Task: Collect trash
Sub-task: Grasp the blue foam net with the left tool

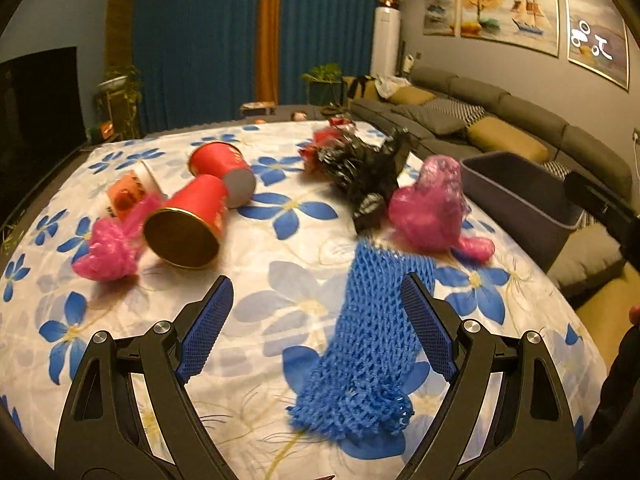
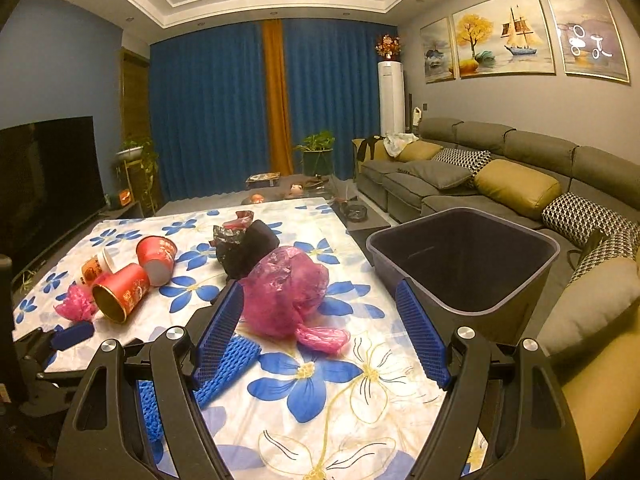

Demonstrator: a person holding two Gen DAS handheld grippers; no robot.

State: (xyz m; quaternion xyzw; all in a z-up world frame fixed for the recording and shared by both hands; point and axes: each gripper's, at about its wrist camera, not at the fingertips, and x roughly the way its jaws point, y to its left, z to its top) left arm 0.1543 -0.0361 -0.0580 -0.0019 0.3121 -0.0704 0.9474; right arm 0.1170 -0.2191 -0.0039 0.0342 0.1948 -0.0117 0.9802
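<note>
Trash lies on a flowered tablecloth [image 1: 280, 248]. My left gripper [image 1: 316, 292] is open above the near end of a blue foam net [image 1: 368, 336], which lies between its jaws toward the right finger. Beyond lie a pink plastic bag [image 1: 428, 208], a black bag [image 1: 368, 168], two red cups [image 1: 192, 216] and a pink wad [image 1: 108, 248]. My right gripper [image 2: 320, 300] is open and empty, with the pink bag [image 2: 288, 288] just ahead between its fingertips. The blue net [image 2: 228, 364] lies under its left finger.
A dark grey bin [image 2: 464, 256] stands open off the table's right edge, also in the left wrist view [image 1: 520, 192]. A grey sofa [image 2: 500, 176] runs along the right wall. A television [image 2: 48, 180] stands on the left. A white-orange cup [image 1: 132, 192] lies by the red cups.
</note>
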